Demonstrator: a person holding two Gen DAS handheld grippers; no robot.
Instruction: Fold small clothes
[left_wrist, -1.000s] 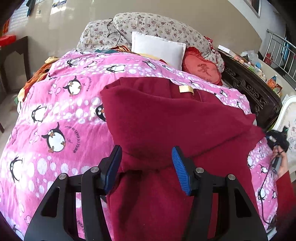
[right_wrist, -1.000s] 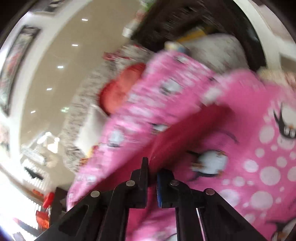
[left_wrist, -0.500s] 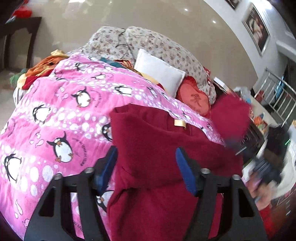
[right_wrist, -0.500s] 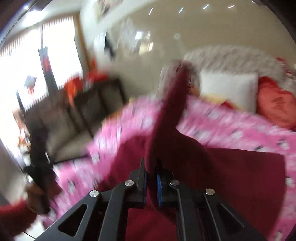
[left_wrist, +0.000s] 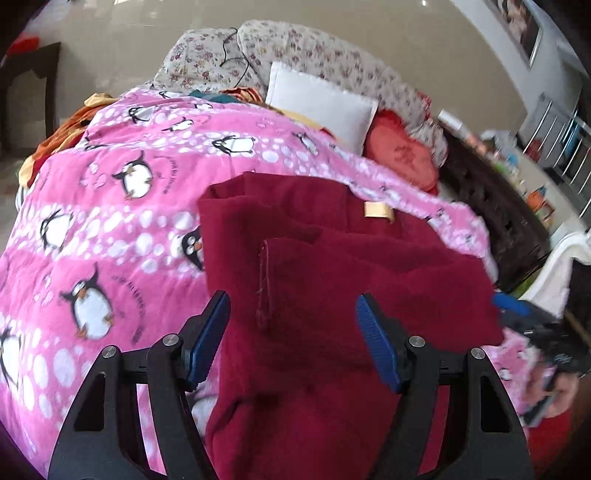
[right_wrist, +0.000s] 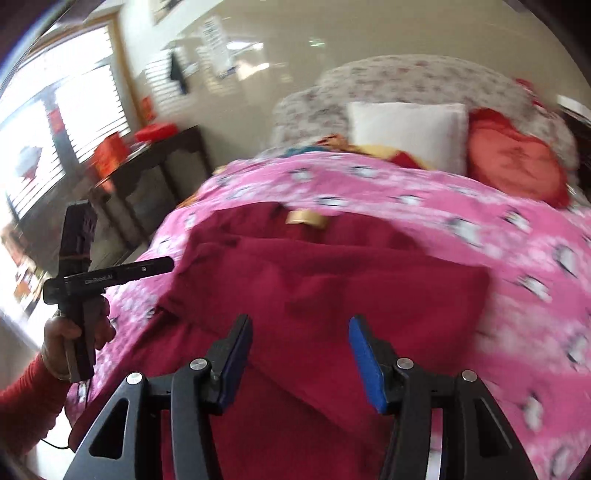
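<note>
dark red garment (left_wrist: 332, 295) lies partly folded on the pink penguin blanket (left_wrist: 110, 221) covering the bed, a tan label (left_wrist: 377, 211) showing near its far edge and its near part running out of frame below. left claw (left_wrist: 293, 325) hangs wide open over it, gripping nothing. right claw (right_wrist: 301, 350) gapes open and empty too, its view motion-blurred, white pillow (right_wrist: 406, 133) beyond.

Garment (left_wrist: 332, 295): dark red, tan label (left_wrist: 377, 211).
Blanket (left_wrist: 110, 221): pink, white spots, black-and-white penguins.
Headboard (left_wrist: 314, 55): pale, seemingly floral.
Pillow (left_wrist: 317, 105): white.
Cushion (left_wrist: 402, 158): red.
Finger pads (left_wrist: 207, 332): blue.
</note>
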